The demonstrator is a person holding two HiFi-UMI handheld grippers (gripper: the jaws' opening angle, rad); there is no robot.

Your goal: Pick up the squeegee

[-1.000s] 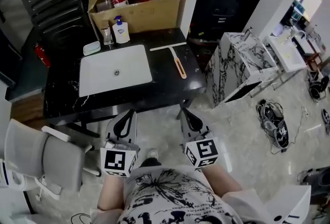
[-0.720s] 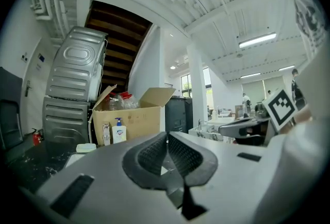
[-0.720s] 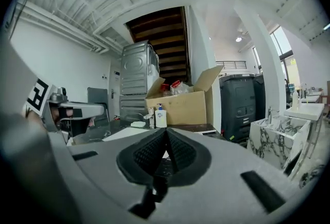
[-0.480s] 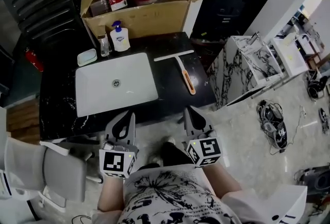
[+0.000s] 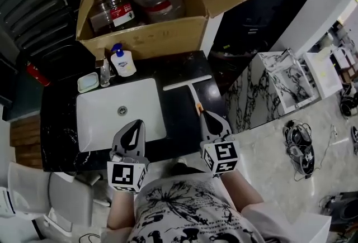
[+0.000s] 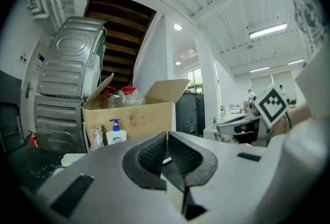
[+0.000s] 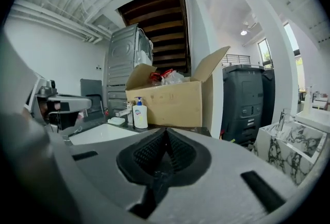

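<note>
The squeegee (image 5: 191, 88) lies flat on the black countertop (image 5: 179, 68), to the right of the white sink (image 5: 100, 119). Its white blade is at the far end and its orange-tipped handle points toward me. My right gripper (image 5: 209, 117) is shut and empty, its tips just short of the handle's near end and covering part of it. My left gripper (image 5: 135, 125) hovers over the sink's near edge, also shut with nothing held. In the left gripper view the left gripper (image 6: 167, 138) has its pads together; the right gripper (image 7: 166, 135) in its own view likewise. Neither view shows the squeegee.
An open cardboard box (image 5: 145, 38) with large bottles stands at the counter's back. A soap bottle (image 5: 122, 61) and a soap dish (image 5: 88, 82) sit behind the sink. A marble-patterned cabinet (image 5: 279, 91) stands to the right, a grey chair (image 5: 50, 191) at lower left.
Both grippers have moved forward from over the floor to the counter's near edge. The right one now reaches the squeegee handle's end. Both stayed shut.
</note>
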